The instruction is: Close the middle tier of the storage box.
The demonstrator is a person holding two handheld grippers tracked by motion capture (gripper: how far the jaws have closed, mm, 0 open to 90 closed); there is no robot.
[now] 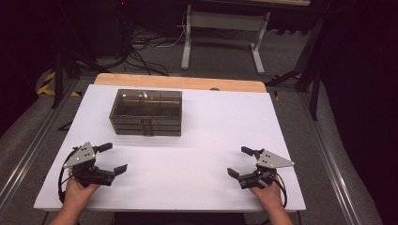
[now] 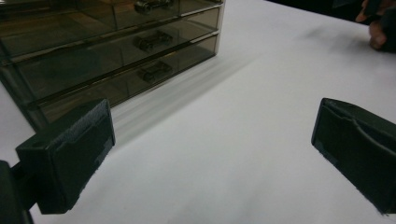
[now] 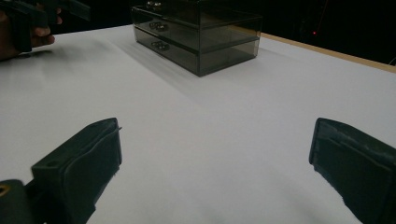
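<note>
Work on the smoky translucent plastic drawer box [image 1: 146, 112] looks to me not yet started. On the left, my left gripper [image 1: 114, 159] rests low on the white table [image 1: 197, 154] near its front edge, held in the person's left hand [image 1: 79, 190], and its fingers [image 2: 70, 154] stand wide apart with nothing between them. In the left gripper view the box sits just ahead and to one side, and I can make out three stacked drawers, each with a small dark metal handle [image 2: 154, 71] on its front. All three drawers appear pushed fully in; none is pulled out even a little.

The box itself stands toward the far left-centre of the table, well apart from both grippers, with bare white surface between.

On the right, my right gripper [image 1: 238, 161] mirrors the left: low near the front edge, in the person's right hand [image 1: 268, 193], fingers [image 3: 84, 163] spread wide and holding nothing. From its view the box lies farther off.

I judge everything is left to do: approach, take a handle, and work a drawer.
</note>
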